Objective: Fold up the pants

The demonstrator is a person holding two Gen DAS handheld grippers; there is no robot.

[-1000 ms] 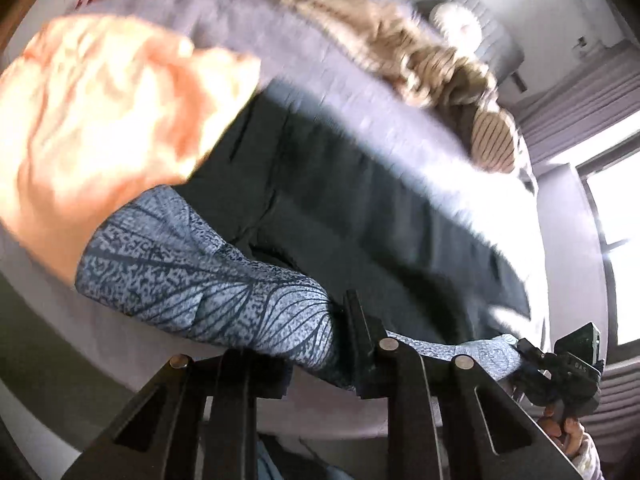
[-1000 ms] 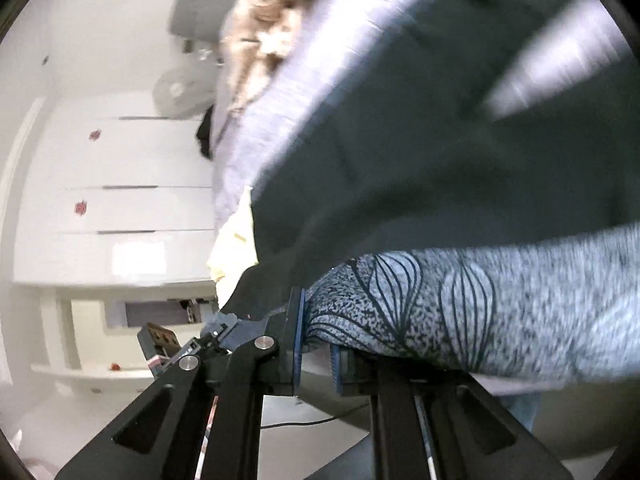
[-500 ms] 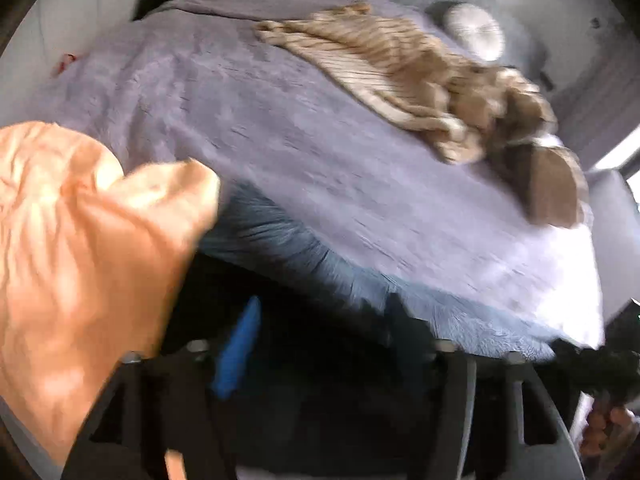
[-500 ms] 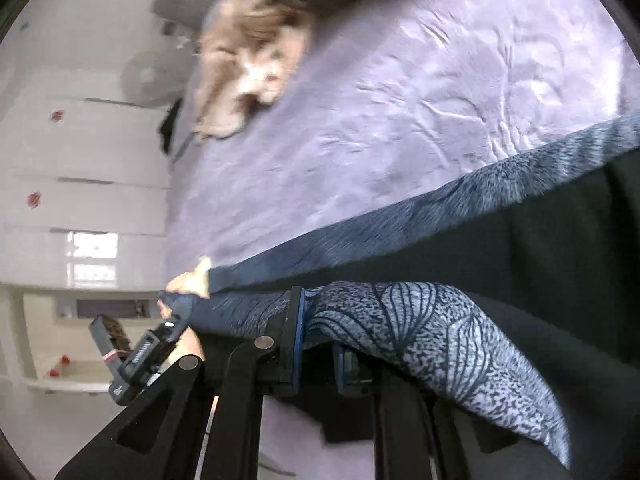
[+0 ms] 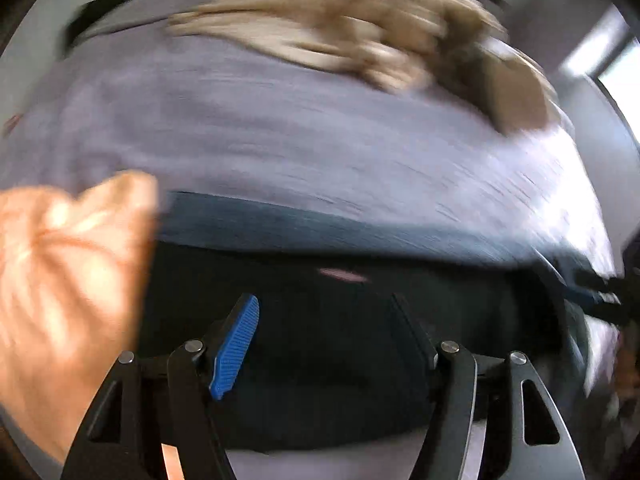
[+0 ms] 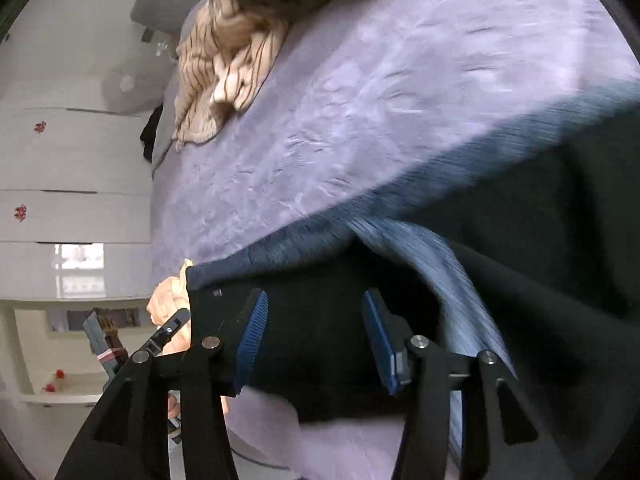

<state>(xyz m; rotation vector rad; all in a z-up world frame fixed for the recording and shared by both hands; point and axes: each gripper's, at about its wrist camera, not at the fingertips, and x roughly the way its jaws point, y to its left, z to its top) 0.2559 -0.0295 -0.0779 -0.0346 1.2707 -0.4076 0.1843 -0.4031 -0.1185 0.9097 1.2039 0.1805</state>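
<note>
The dark pants (image 5: 340, 360) lie folded on the lavender bed (image 5: 280, 128), with a grey-blue patterned band along their far edge (image 5: 320, 232). My left gripper (image 5: 326, 328) is open, its blue pad (image 5: 236, 344) just above the dark fabric, holding nothing. In the right wrist view the pants (image 6: 520, 300) fill the lower right. My right gripper (image 6: 316, 332) is open over them, both blue pads (image 6: 252, 336) apart and empty. The left wrist view is motion-blurred.
An orange garment (image 5: 68, 280) lies at the left of the pants. A tan striped blanket (image 5: 360, 40) is heaped at the far side of the bed and shows in the right wrist view (image 6: 224, 60). White cabinets (image 6: 72, 160) stand beyond the bed.
Both grippers carried the patterned edge of the pants over onto the bed and let go. The right gripper, shut on fabric half a second ago, is now open; the left opened earlier.
</note>
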